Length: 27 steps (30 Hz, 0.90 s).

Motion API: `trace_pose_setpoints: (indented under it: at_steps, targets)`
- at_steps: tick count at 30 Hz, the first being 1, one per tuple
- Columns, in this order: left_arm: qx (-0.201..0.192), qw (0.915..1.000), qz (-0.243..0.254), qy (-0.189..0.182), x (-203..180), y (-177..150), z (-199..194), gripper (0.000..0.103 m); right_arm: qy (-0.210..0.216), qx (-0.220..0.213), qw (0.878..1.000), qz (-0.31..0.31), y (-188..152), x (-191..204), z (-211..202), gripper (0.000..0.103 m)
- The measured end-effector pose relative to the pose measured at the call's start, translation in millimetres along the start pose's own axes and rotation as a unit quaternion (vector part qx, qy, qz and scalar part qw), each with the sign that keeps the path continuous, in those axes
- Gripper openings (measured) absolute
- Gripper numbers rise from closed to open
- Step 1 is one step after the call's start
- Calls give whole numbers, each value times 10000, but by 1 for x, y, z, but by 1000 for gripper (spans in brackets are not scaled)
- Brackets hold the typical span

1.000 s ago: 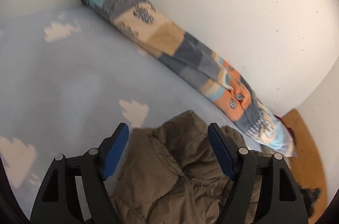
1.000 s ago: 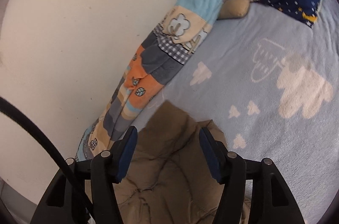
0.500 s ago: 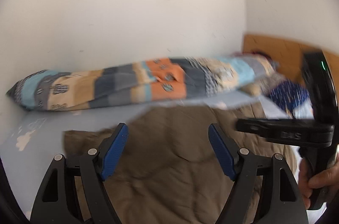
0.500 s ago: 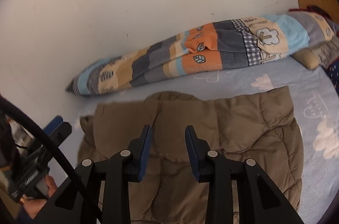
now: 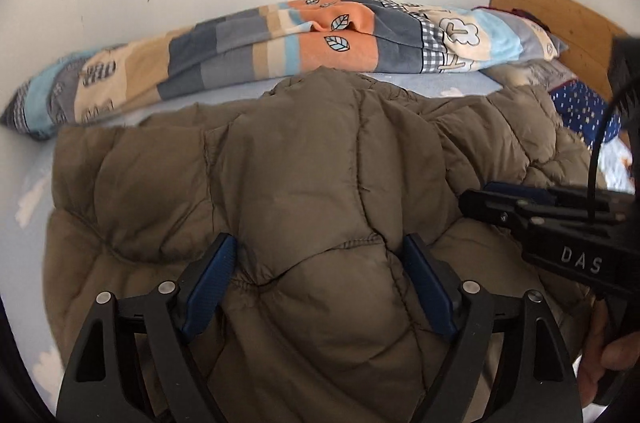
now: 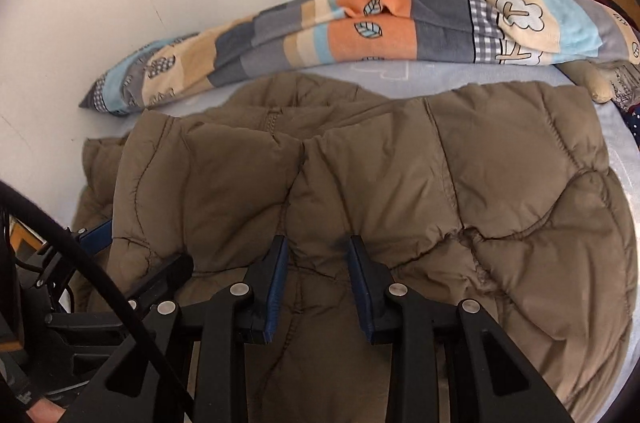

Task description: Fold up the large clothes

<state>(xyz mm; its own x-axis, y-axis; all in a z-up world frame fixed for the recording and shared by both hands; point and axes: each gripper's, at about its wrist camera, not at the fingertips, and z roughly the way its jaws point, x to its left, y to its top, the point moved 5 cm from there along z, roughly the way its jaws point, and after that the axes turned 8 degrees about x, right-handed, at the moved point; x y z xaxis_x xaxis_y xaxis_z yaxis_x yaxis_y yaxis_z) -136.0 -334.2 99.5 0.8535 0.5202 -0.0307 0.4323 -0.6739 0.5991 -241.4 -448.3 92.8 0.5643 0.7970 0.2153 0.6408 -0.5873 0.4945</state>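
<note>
An olive-brown quilted jacket (image 5: 320,163) lies spread on the bed, seen as well in the right wrist view (image 6: 480,183). My left gripper (image 5: 320,283) sits low over its near part with its jaws opening wide. A puffy fold bulges between the blue pads (image 5: 212,283). My right gripper (image 6: 320,279) is closing, and its pads (image 6: 276,283) pinch a gathered crease of the jacket. The two grippers work side by side. The right gripper (image 5: 476,199) shows at the right edge of the left wrist view. The left gripper (image 6: 132,251) shows at the lower left of the right wrist view.
A rolled patchwork quilt (image 5: 280,43) lies along the white wall behind the jacket. The pale blue cloud-print sheet (image 5: 36,191) shows at the left. At far right are a wooden headboard (image 5: 540,7), a navy starred pillow (image 5: 580,107) and a person's hand (image 5: 608,355).
Both views have rolled level and moved in over the jacket, which went from a bunched heap to lying spread. The right jaws have narrowed onto the fabric. The left jaws stand a little wider.
</note>
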Motion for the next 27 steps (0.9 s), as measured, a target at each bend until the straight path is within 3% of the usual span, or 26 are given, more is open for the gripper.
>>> trace_pose_setpoints:
  at_steps: [8, 13, 22, 27]
  targets:
    - [-375, 9993, -66, -41, -2, 0, -27, 84, -93, -144, 9998, -114, -2, 8, -20, 33]
    - [-556, 9984, 34, 75, -8, -1, -41, 84, -422, -387, 9975, -407, -11, 19, -50, 33]
    - [-385, 9991, -116, 110, -1, 1, -26, 84, -990, -258, 9908, -885, -40, 24, -61, 36]
    - [-263, 9995, -15, 157, 3, 12, -15, 84, -752, -55, 9950, -662, -30, 10, -43, 36]
